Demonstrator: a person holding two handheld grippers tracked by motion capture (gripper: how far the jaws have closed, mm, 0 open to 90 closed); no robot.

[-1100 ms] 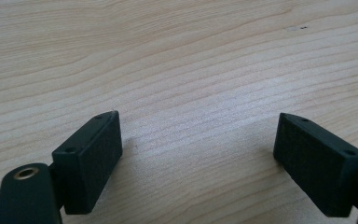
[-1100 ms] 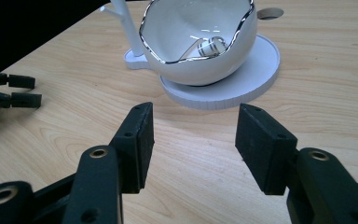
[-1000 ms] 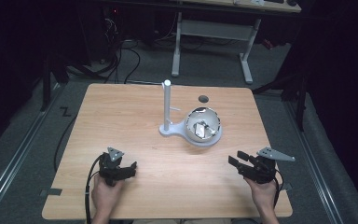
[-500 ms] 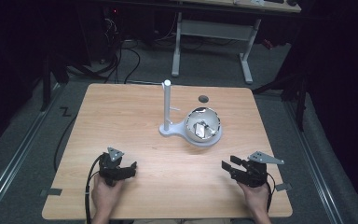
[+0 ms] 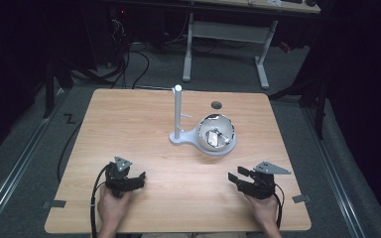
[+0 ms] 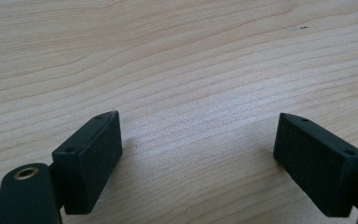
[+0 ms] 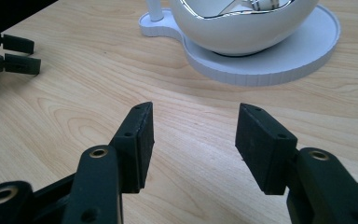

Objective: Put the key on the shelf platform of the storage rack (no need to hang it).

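Observation:
A white bowl (image 5: 217,134) with a shiny inside sits on a white base (image 5: 184,139) near the middle of the wooden table (image 5: 129,124). A white upright post (image 5: 177,111) rises from that base. My left gripper (image 5: 140,179) rests low at the front left, open, jaws pointing right; in its own view it (image 6: 198,116) has bare wood between the jaws. My right gripper (image 5: 234,179) is at the front right, open, jaws pointing left. From the right gripper (image 7: 195,109) the bowl (image 7: 242,23) and base (image 7: 279,60) lie just ahead.
A small dark round spot (image 5: 216,104) lies on the table behind the bowl. The left gripper (image 7: 9,53) appears far off at the upper left of the right gripper view. A desk frame (image 5: 225,34) and cables stand on the floor beyond the table.
My right gripper has slid a little to the left along the front of the table. The left gripper, bowl and post have stayed put.

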